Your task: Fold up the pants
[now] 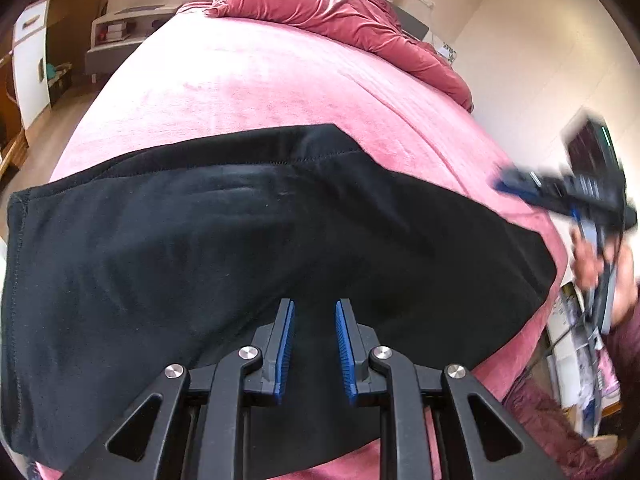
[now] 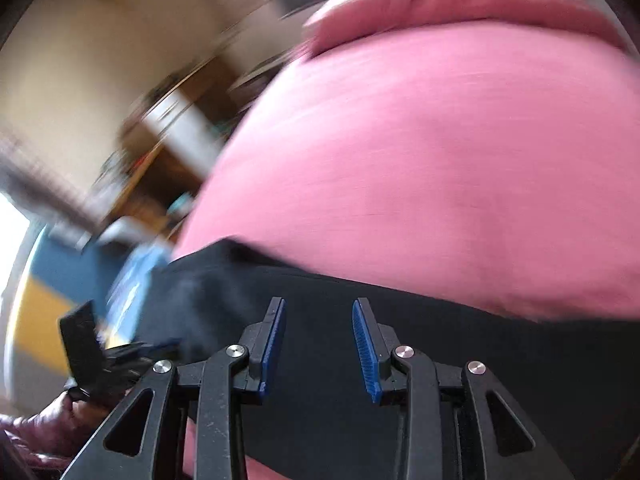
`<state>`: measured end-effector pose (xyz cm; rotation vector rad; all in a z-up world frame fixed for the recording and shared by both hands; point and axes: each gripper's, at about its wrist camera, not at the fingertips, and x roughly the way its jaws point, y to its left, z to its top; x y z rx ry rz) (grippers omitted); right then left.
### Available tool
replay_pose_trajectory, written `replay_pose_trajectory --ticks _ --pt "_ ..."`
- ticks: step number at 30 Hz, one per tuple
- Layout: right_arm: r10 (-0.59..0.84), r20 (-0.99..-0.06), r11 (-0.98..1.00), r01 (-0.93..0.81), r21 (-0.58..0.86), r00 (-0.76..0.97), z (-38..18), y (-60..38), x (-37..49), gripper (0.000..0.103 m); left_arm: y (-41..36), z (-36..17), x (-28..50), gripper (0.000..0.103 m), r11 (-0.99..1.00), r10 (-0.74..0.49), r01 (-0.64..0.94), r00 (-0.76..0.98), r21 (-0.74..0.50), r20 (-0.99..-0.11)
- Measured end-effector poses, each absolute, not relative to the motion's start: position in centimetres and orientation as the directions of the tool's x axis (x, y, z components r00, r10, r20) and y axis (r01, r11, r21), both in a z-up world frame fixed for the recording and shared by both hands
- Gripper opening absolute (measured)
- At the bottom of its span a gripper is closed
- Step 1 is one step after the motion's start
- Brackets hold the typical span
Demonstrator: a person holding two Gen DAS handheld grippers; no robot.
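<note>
Already Folded Down, Not Yet Finished

Left wrist view: the black pants (image 1: 240, 248) lie as a broad flat band across the pink bed cover (image 1: 248, 80), apparently folded at least once. The left gripper (image 1: 315, 344) hovers above them, jaws parted and empty.

Right wrist view: blurred; the right gripper (image 2: 319, 346) also gapes, holding nothing, over the pants. Further folds likely remain.

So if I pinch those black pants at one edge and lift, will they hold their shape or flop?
Likely flop: the black pants lie limp, following the pink bedspread with soft creases. Probably light, being thin cloth. They may drag rather than slide, since the bedspread looks plush.
</note>
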<state>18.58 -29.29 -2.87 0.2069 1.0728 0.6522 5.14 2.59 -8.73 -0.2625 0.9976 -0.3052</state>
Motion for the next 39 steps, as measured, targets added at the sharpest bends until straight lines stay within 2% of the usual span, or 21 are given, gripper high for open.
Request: replay_pose_trajectory --ticks 5,11,12,13,14,19,21,22,27,31,32,33,35,39 --pt "0.621 -0.77 0.727 -0.475 0.496 0.147 -5.6 -19.7 23.2 0.035 3.5 -8.9 4.7 0.022 0.936 -0.346 0.134 0.517 -0.326 -0.783" --pt "0.575 -0.818 0.708 -0.509 0.489 0.015 -9.1 -15.0 25.5 0.037 5.3 -9.3 4.6 0.022 0.937 -0.342 0.123 0.523 -0.328 -0.78" --pt "0.573 -0.819 0.701 -0.515 0.494 -0.006 -9.6 -14.4 25.7 0.032 5.5 -9.3 4.6 0.022 0.937 -0.341 0.119 0.523 -0.329 -0.781" --pt "0.574 -0.819 0.696 -0.521 0.494 -0.01 -10.0 -14.3 26.0 0.025 5.9 -9.4 4.6 0.022 0.936 -0.341 0.112 0.523 -0.334 -0.781" --pt "0.577 -0.817 0.69 -0.529 0.494 -0.011 -10.2 -14.0 26.0 0.011 6.2 -9.6 4.6 0.022 0.936 -0.34 0.106 0.522 -0.336 -0.782" --pt "0.573 -0.811 0.728 -0.531 0.434 0.122 -9.2 -13.9 27.0 0.009 8.6 -10.4 4.9 0.022 0.944 -0.287 0.016 0.525 -0.329 -0.801" --pt "0.532 -0.838 0.765 -0.493 0.414 0.122 -11.1 -13.5 27.7 0.008 9.7 -11.2 5.5 0.021 0.922 -0.323 -0.022 0.507 -0.387 -0.799" --pt "0.516 -0.849 0.774 -0.488 0.403 0.118 -11.9 -13.1 27.7 0.008 10.5 -11.4 5.7 0.015 0.907 -0.336 -0.056 0.502 -0.417 -0.797" --pt "0.526 -0.84 0.779 -0.475 0.41 0.137 -11.7 -13.5 27.0 0.01 12.8 -10.2 4.3 0.019 0.868 -0.382 -0.085 0.513 -0.489 -0.768" --pt "0.521 -0.836 0.787 -0.476 0.392 0.174 -10.4 -14.4 25.8 0.022 17.2 -9.0 2.6 0.021 0.865 -0.312 -0.166 0.561 -0.474 -0.767" --pt "0.522 -0.83 0.791 -0.474 0.387 0.194 -9.8 -14.7 25.5 0.028 18.6 -8.4 1.9 0.022 0.86 -0.292 -0.189 0.578 -0.473 -0.762" --pt "0.522 -0.825 0.796 -0.47 0.381 0.217 -9.1 -15.0 25.2 0.04 19.9 -8.0 1.3 0.023 0.858 -0.271 -0.21 0.59 -0.469 -0.76" --pt "0.525 -0.81 0.806 -0.459 0.374 0.262 -7.7 -15.8 24.5 0.052 22.7 -6.8 -0.2 0.024 0.865 -0.181 -0.276 0.606 -0.419 -0.774" --pt "0.537 -0.778 0.809 -0.459 0.367 0.325 -5.4 -17.5 21.7 0.053 27.1 -5.6 -3.4 0.024 0.841 -0.068 -0.397 0.596 -0.367 -0.8"
